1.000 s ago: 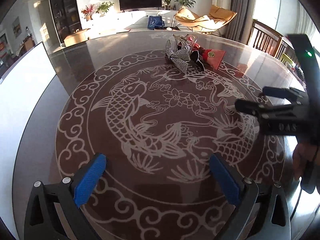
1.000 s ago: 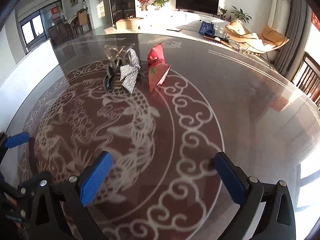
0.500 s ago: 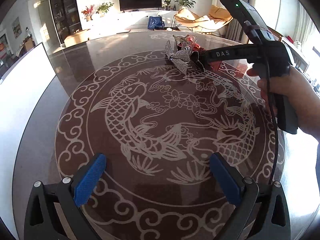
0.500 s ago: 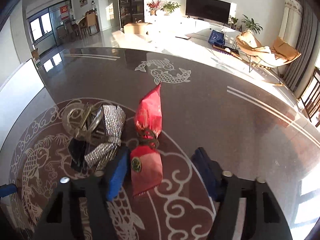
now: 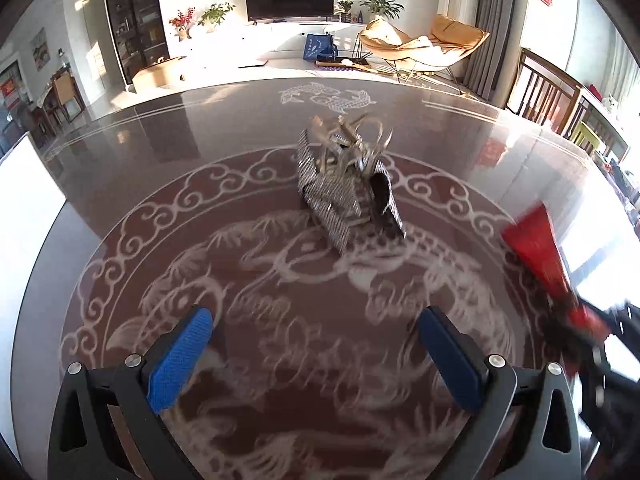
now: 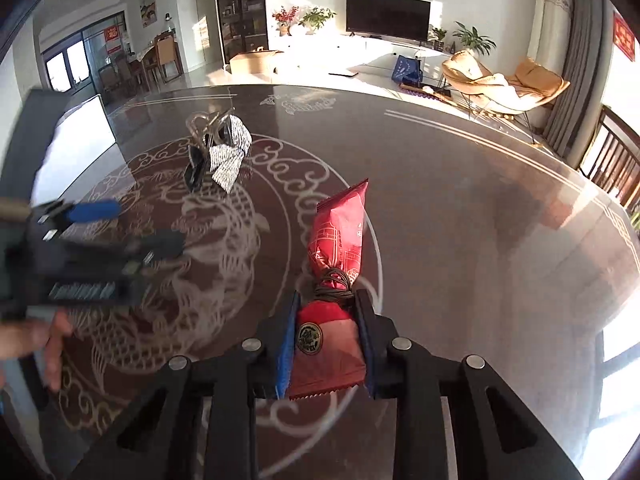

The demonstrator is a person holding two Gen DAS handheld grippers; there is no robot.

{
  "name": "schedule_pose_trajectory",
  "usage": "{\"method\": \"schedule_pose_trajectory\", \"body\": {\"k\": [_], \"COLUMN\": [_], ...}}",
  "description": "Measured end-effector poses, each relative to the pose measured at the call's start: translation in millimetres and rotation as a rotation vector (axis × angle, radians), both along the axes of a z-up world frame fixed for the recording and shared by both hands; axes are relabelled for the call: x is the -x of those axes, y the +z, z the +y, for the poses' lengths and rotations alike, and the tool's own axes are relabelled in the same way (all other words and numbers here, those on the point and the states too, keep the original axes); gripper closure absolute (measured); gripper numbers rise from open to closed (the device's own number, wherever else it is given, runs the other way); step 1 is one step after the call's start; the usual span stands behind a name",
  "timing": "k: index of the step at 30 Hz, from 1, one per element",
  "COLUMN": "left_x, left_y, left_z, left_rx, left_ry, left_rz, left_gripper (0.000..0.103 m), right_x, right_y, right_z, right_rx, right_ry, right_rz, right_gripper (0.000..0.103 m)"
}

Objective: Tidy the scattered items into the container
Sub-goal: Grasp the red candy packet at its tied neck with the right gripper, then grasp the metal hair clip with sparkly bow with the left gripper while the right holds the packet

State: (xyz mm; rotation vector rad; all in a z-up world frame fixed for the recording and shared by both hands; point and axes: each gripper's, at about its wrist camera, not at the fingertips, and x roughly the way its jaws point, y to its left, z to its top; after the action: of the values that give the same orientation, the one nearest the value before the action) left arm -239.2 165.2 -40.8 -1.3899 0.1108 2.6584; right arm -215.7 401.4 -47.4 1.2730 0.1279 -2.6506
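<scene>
My right gripper [image 6: 325,340] is shut on a red snack packet [image 6: 338,236] tied in the middle with a dark hair band [image 6: 334,282], and holds it above the table. The packet also shows at the right of the left wrist view [image 5: 538,248]. A pile of hair accessories [image 5: 344,184] lies ahead of my left gripper [image 5: 320,356], which is open and empty: a sparkly silver bow, a black clip and a clear claw clip. The pile shows at upper left in the right wrist view [image 6: 218,150]. A white container [image 6: 80,136] stands at the table's left edge.
The round dark glass table [image 5: 160,184] has a white fish pattern. A wooden chair [image 5: 548,92] stands at the far right. My left gripper [image 6: 88,240] shows at the left of the right wrist view. The living room lies beyond.
My right gripper has closed on the red packet and lifted it away from the pile, toward the right. My left gripper has moved forward toward the hair accessories.
</scene>
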Motion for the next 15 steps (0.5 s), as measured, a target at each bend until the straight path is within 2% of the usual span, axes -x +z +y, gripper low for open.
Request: {"method": "schedule_pose_trajectory", "body": {"k": [3, 7, 11, 12, 13, 15], "left_x": [32, 63, 77, 77, 74, 71], "left_y": [-1, 0, -1, 1, 3, 5], "left_z": [22, 38, 36, 35, 33, 26], "left_rx": [0.002, 0.002, 0.001, 0.002, 0.006, 0.007], "left_ry": [0.063, 0.114, 0.046, 0.024, -0.002, -0.054], "left_rz": [-0.001, -0.003, -0.005, 0.01, 0.037, 0.032], "left_gripper": [0.0, 0.0, 0.0, 0.014, 0.045, 0.049], "right_x": [-24, -26, -28, -28, -28, -28], "right_y": [0, 1, 0, 0, 0, 0], "right_z": [3, 0, 2, 3, 3, 3], "right_rx": [-0.007, -0.025, -0.017, -0.017, -0.017, -0.018], "right_ry": [-0.03, -0.035, -0.036, -0.036, -0.036, -0.036], "right_rz": [0.002, 0.006, 0.004, 0.004, 0.004, 0.005], "right_gripper": [0.076, 0.076, 0.076, 0.076, 0.076, 0.076]}}
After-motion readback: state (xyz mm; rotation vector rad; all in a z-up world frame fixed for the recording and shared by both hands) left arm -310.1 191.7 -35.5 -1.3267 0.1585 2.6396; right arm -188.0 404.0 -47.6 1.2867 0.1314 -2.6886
